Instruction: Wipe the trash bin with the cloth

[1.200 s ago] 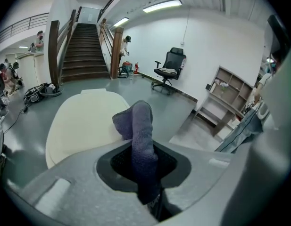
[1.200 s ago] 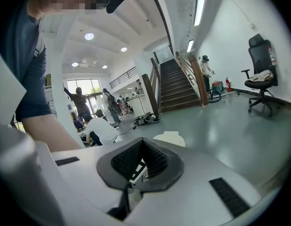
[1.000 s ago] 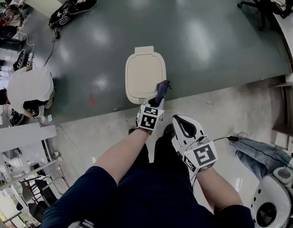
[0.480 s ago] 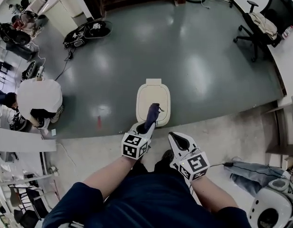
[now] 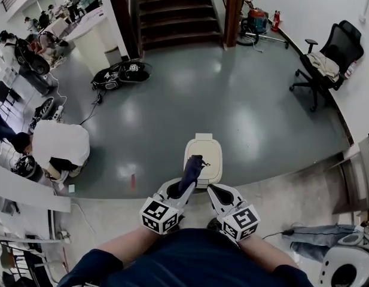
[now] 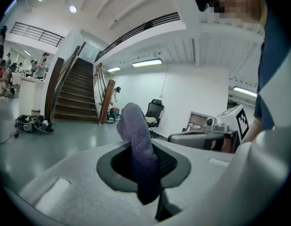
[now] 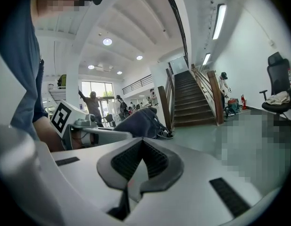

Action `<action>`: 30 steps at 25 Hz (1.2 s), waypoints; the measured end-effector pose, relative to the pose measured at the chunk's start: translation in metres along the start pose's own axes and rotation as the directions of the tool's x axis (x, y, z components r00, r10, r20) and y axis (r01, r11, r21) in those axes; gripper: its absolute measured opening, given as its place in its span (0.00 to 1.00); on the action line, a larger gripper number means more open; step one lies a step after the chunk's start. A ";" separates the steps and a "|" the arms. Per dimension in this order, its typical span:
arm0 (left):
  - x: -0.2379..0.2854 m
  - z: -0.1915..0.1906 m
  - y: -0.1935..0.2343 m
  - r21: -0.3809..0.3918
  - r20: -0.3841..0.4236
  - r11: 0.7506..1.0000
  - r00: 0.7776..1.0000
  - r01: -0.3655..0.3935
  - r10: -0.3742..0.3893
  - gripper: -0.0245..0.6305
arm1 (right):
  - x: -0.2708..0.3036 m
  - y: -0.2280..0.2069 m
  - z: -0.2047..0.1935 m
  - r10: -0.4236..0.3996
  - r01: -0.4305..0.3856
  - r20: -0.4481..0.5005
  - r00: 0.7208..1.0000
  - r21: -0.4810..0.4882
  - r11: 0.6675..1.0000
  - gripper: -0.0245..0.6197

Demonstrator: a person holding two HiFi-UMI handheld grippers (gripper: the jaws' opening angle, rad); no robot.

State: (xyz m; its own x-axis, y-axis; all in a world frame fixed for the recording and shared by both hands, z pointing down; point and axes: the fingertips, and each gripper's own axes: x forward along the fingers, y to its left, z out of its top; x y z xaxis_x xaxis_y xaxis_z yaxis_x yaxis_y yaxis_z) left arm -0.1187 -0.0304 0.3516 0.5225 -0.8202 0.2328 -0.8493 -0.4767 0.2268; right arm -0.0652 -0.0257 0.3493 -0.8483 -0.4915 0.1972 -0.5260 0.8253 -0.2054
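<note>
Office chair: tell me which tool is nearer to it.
Right. The right tool is far from the office chair but on its side; the left tool, shut on the cloth, is farther left.

Bare floor (image 5: 244,118) lies beyond and beside the trash bin (image 5: 207,153); chair (image 5: 328,61) well apart.

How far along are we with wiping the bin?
Done: the cloth is picked up and clamped in the left gripper. In hand: it is held up off the trash bin; the right gripper is shut and empty. Left: can't tell whether the bin is wiped yet.
</note>
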 end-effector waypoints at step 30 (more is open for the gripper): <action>-0.044 0.037 -0.036 0.013 0.119 0.996 0.989 0.090 -0.091 0.12 | -0.009 0.032 0.015 0.004 -0.003 0.024 1.000 -0.044 0.999 0.05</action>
State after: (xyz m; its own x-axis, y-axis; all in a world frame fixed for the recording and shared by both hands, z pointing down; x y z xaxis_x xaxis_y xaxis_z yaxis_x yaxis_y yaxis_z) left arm -0.1140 0.0111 0.2981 0.5852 -0.8051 0.0967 -0.7994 -0.5528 0.2351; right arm -0.0751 0.0004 0.3262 -0.8514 -0.4951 0.1733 -0.5206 0.8379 -0.1639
